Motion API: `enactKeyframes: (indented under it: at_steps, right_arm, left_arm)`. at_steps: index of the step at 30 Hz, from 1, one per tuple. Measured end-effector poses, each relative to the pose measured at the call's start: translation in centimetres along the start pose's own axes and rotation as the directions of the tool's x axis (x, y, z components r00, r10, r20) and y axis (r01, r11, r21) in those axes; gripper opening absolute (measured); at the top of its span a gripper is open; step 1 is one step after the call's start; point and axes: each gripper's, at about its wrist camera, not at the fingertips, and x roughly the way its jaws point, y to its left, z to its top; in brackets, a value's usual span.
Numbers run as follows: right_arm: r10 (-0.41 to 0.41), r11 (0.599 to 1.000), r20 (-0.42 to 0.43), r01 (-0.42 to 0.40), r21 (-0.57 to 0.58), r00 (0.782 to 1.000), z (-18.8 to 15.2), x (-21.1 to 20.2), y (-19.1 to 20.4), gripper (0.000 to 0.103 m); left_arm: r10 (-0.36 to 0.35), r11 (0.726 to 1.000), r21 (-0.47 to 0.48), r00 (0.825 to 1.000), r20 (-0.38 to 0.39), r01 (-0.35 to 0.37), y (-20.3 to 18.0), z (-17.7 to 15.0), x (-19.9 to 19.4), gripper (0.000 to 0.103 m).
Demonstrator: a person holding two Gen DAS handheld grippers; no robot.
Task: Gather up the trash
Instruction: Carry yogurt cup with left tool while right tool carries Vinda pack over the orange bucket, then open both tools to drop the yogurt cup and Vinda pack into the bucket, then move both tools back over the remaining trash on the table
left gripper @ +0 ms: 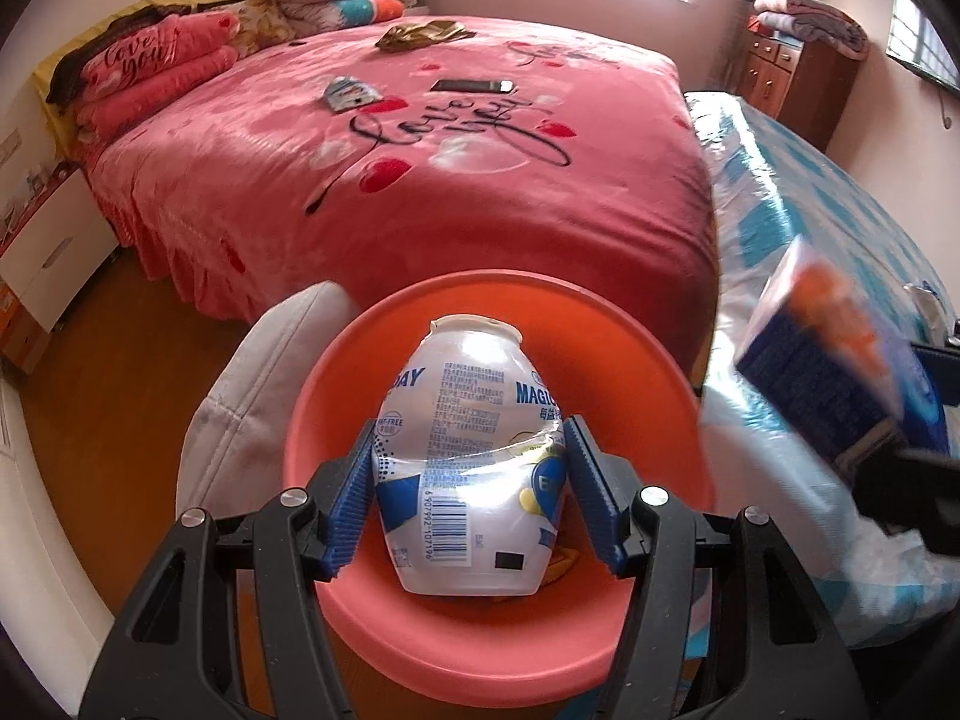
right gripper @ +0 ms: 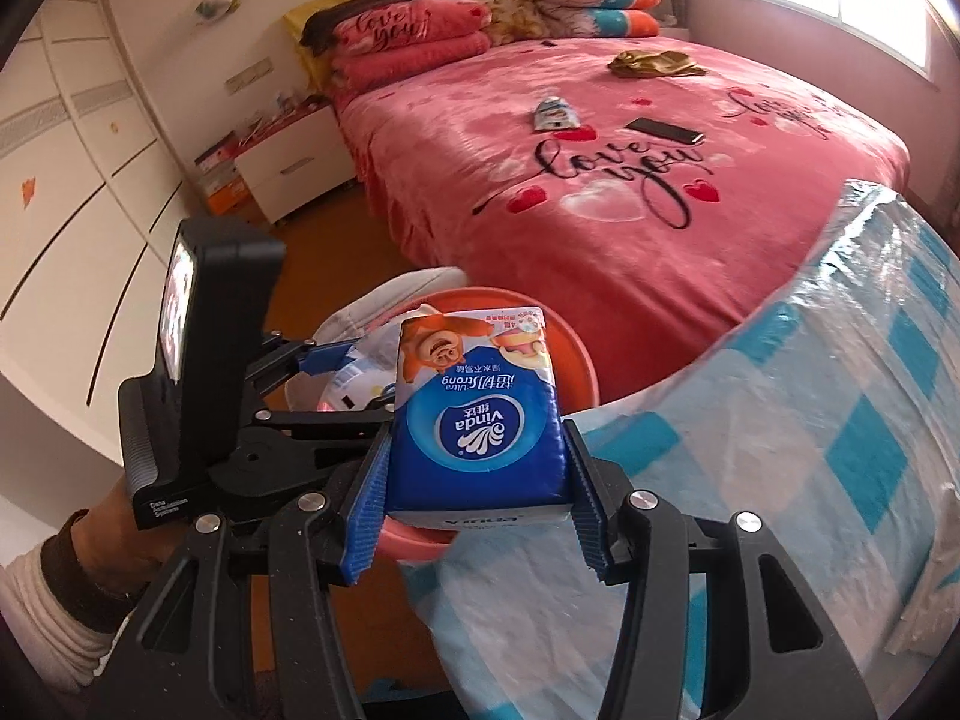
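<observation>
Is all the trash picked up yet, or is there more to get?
Not yet. The left gripper holds a crushed bottle over the orange bin. The right gripper holds a tissue pack. A small wrapper still lies on the bed.

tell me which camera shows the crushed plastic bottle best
The left wrist view: the crushed plastic bottle fills its centre, clamped between the left gripper pads over the orange bin. The right wrist view shows only a sliver of it behind the tissue pack.
</observation>
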Motion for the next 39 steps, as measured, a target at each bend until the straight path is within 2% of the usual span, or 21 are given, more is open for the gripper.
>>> enactKeyframes:
  at_steps: [1, 2, 3, 4, 9, 23, 39]
  right_arm:
    - [0.0, 1.0, -0.008, 0.0, 0.0, 1.0, -0.1, 0.3, 0.2, 0.056]
    - [-0.003, 1.0, -0.013, 0.003, 0.005, 1.0, -0.2, 0.5, 0.1, 0.067]
    - [-0.006, 1.0, -0.014, 0.006, 0.018, 1.0, -0.5, 0.7, 0.0, 0.077]
    - [-0.003, 1.0, -0.015, 0.003, 0.027, 1.0, -0.7, 0.7, -0.1, 0.08]
    - [-0.036, 0.997, -0.012, 0.037, 0.068, 0.999, -1.9, 0.0, -1.1, 0.086]
    - [-0.074, 0.975, 0.058, 0.059, 0.215, 0.996, -4.6, -4.7, -4.5, 0.088]
    - [-0.156, 0.953, 0.098, 0.124, 0.277, 0.983, -7.0, -8.7, -5.9, 0.092]
  left_arm:
    - [0.01, 1.0, -0.007, 1.0, -0.007, -0.011, 0.2, -0.1, 0.2, 0.065]
    - [0.024, 1.0, -0.014, 1.0, -0.017, -0.025, 0.4, -0.2, 0.6, 0.068]
    - [0.048, 0.999, -0.023, 0.998, -0.03, -0.049, 0.6, -0.2, 0.9, 0.076]
    - [0.075, 0.997, -0.031, 0.996, -0.04, -0.077, 0.9, -0.3, 1.2, 0.082]
    - [0.12, 0.991, -0.051, 0.99, -0.078, -0.125, 1.4, -0.5, 1.9, 0.086]
    - [0.117, 0.993, -0.014, 0.993, -0.023, -0.117, -0.7, 0.6, -0.2, 0.088]
    - [0.097, 0.989, 0.103, 0.993, 0.07, -0.104, -5.3, 2.0, -3.3, 0.089]
